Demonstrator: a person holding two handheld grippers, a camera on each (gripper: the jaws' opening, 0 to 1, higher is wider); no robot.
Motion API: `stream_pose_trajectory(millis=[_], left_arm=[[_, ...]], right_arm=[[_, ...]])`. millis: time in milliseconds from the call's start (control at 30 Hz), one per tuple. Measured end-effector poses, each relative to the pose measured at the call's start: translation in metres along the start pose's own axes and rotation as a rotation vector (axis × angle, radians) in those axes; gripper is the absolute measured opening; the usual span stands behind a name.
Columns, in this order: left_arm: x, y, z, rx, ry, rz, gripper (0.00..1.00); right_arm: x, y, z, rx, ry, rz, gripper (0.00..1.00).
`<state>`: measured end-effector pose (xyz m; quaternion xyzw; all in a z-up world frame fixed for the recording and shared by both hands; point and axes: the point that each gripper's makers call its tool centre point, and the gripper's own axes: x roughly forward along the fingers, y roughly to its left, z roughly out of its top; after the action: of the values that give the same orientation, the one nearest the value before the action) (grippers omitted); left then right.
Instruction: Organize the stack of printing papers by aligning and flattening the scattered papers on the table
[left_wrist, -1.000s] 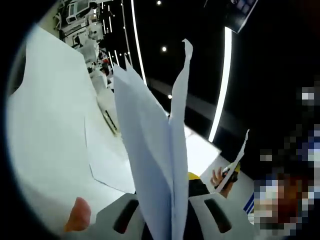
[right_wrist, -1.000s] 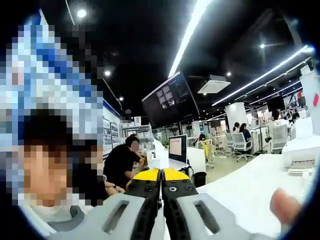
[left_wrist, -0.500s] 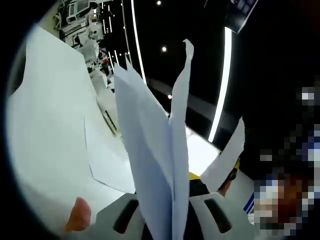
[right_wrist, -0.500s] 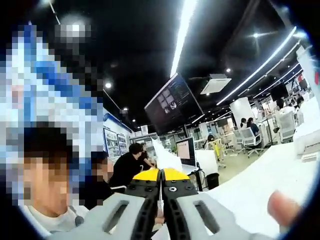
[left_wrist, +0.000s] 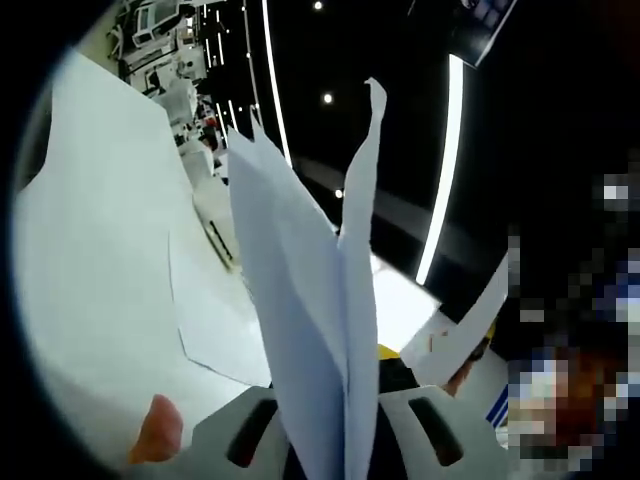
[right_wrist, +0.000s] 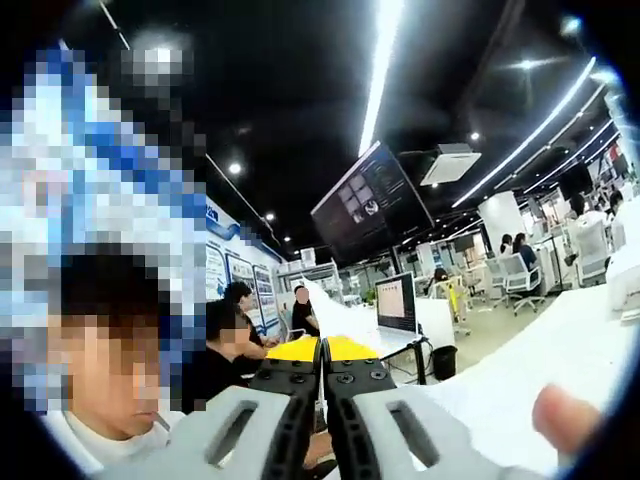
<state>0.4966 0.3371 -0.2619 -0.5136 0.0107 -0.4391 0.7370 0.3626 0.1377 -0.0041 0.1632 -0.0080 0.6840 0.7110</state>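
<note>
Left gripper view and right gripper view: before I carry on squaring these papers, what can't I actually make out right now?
- Left gripper view: the held sheets stand up from the left gripper and hide its fingertips and the table behind them.
- Left gripper view: the sheet at right is blurred; what holds it is hidden.
- Right gripper view: the right gripper looks shut; whether paper is pinched between its jaws cannot be told.
</note>
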Motion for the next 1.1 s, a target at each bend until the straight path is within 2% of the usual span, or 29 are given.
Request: stream_pose_trajectory(millis=[200,333,467,667,967,1100], left_arm=[[0.0,-0.001,-0.001,0.0,-0.001,-0.001,0.06],[0.0,-0.001,-0.001,-0.001,-0.002,-0.001,0.06],[0.0,0.0,0.0,-0.001,-0.002,-0.003,0.06],[0.0,-0.001,-0.001,-0.001,-0.003,-0.003,0.06],[0.0,0.001,0.002,-0.003,-0.003,-0.001,0.06],[0.0,0.001,0.002,-0.002,-0.002,0.0,0.06]], right_arm=[[0.003,-0.027,-0.019,0.069,-0.002,-0.035,0.0],[-0.003,-0.056,-0.028,0.129,-0.005,-0.086,0.0],[-0.01,-0.076,-0.03,0.132,-0.01,-0.128,0.0],[-0.02,-0.107,-0.042,0.175,-0.015,-0.19,0.0],[-0.037,-0.141,-0.051,0.162,0.014,-0.287,0.0],[-0.038,-0.147,-0.057,0.158,0.031,-0.305,0.0]])
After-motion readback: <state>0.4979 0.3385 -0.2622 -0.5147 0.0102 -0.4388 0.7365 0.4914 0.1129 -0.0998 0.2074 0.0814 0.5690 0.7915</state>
